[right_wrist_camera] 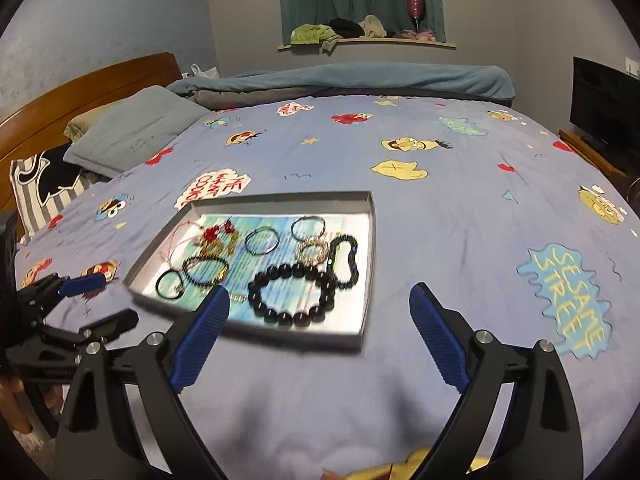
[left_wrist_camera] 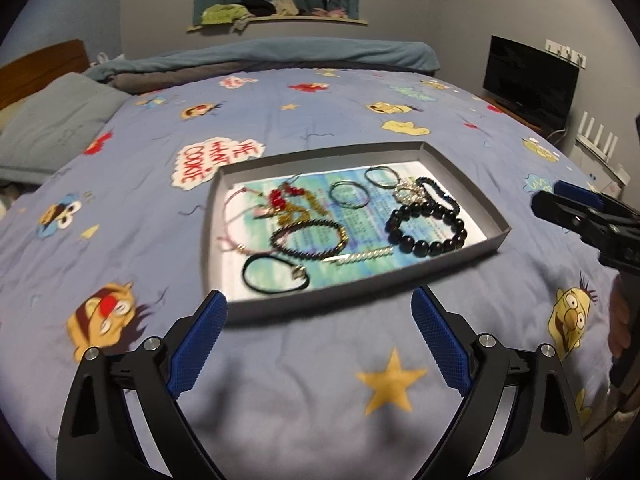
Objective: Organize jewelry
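Observation:
A shallow grey tray (left_wrist_camera: 496, 236) (right_wrist_camera: 370, 240) lies on the bed with several pieces of jewelry: a large black bead bracelet (left_wrist_camera: 428, 228) (right_wrist_camera: 292, 292), a black hair tie (left_wrist_camera: 276, 276) (right_wrist_camera: 170, 284), thin metal rings (left_wrist_camera: 349, 195) (right_wrist_camera: 262, 241), a red and gold chain (left_wrist_camera: 288, 204) (right_wrist_camera: 218, 240), a pearl strand (left_wrist_camera: 366, 258). My left gripper (left_wrist_camera: 318, 312) is open and empty, just in front of the tray's near edge; it also shows in the right wrist view (right_wrist_camera: 102, 298). My right gripper (right_wrist_camera: 320, 308) is open and empty over the tray's near right corner; it also shows in the left wrist view (left_wrist_camera: 568, 200).
The bed has a blue cartoon-print cover (left_wrist_camera: 320, 380) (right_wrist_camera: 460, 220). Pillows (left_wrist_camera: 52, 128) (right_wrist_camera: 132, 136) lie at the left by a wooden headboard (right_wrist_camera: 80, 84). A rolled blanket (right_wrist_camera: 360, 80) lies along the far edge. A TV (left_wrist_camera: 528, 80) stands at the right.

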A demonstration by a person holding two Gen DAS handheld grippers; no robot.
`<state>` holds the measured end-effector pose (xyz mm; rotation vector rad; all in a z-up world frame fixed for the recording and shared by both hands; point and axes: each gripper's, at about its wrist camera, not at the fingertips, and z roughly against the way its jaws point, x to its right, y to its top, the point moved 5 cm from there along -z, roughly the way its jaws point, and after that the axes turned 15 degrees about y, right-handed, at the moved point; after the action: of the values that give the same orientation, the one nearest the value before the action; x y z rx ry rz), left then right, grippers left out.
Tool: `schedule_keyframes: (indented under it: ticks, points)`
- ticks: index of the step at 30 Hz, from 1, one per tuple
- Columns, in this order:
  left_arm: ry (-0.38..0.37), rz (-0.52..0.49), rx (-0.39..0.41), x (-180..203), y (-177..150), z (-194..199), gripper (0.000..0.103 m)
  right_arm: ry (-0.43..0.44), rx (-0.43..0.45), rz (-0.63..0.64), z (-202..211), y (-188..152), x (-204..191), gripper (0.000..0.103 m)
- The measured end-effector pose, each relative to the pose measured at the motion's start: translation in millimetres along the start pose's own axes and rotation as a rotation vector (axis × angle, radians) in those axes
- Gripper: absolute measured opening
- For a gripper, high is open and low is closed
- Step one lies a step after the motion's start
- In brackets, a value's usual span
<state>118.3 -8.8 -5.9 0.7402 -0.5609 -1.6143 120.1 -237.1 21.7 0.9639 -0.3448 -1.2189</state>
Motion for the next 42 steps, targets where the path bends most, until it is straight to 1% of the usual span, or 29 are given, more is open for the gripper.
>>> schedule_keyframes:
  ticks: [3, 5, 7, 9, 10, 13, 15, 17, 20, 22, 24, 28, 31, 33, 36, 39, 42]
  points:
    - [0.034, 0.013, 0.009, -8.0, -4.6, 6.6, 0.094, -0.025, -0.005, 0.022, 6.2, -11.8, -6.5, 0.094]
    - [0.057, 0.022, 0.01, -12.9, -7.3, 11.0, 0.094, -0.039, -0.025, 0.024, 7.6, -19.6, -9.3, 0.095]
    - [0.08, 0.029, 0.014, -17.1, -7.6, 18.4, 0.094, -0.037, -0.041, 0.024, 10.0, -24.5, -14.5, 0.097]
    - [0.103, 0.042, 0.038, -21.4, -5.2, 27.7, 0.095, -0.039, -0.036, 0.035, 15.2, -25.6, -20.8, 0.097]
    - [0.119, 0.056, 0.059, -23.5, -3.7, 33.7, 0.095, -0.042, -0.025, 0.04, 17.9, -25.4, -23.8, 0.097]
    - [0.12, 0.098, 0.127, -27.8, -3.6, 45.2, 0.097, -0.062, 0.032, 0.066, 26.6, -26.3, -35.0, 0.097]
    - [0.131, 0.115, 0.155, -29.5, -7.2, 47.1, 0.097, -0.083, 0.08, 0.076, 30.6, -27.3, -38.0, 0.097]
    - [0.137, 0.114, 0.161, -28.1, -14.6, 44.7, 0.097, -0.104, 0.108, 0.098, 28.6, -32.4, -39.4, 0.097]
    - [0.154, 0.084, 0.147, -23.4, -25.1, 38.0, 0.097, -0.116, 0.1, 0.098, 20.2, -37.2, -34.9, 0.097]
    - [0.166, 0.078, 0.141, -21.8, -30.7, 34.9, 0.097, -0.115, 0.111, 0.087, 17.5, -39.9, -32.1, 0.097]
    - [0.163, 0.093, 0.156, -21.3, -34.6, 34.4, 0.097, -0.124, 0.141, 0.085, 17.6, -41.5, -29.9, 0.097]
    - [0.203, 0.074, 0.213, -17.2, -36.1, 33.0, 0.098, -0.15, 0.189, 0.107, 15.4, -46.3, -31.1, 0.097]
    - [0.203, 0.085, 0.226, -16.6, -36.3, 30.2, 0.098, -0.158, 0.192, 0.133, 10.3, -49.5, -35.1, 0.097]
    - [0.201, 0.09, 0.223, -16.2, -35.8, 28.0, 0.098, -0.156, 0.177, 0.144, 5.8, -51.6, -36.8, 0.097]
    - [0.194, 0.091, 0.208, -13.3, -35.6, 25.3, 0.098, -0.148, 0.166, 0.138, 3.7, -53.2, -37.7, 0.097]
    - [0.199, 0.091, 0.221, -11.8, -34.8, 27.1, 0.098, -0.14, 0.157, 0.135, 2.6, -54.6, -37.8, 0.097]
    - [0.189, 0.098, 0.214, -10.3, -35.1, 26.5, 0.098, -0.137, 0.154, 0.132, 1.9, -55.6, -37.3, 0.097]
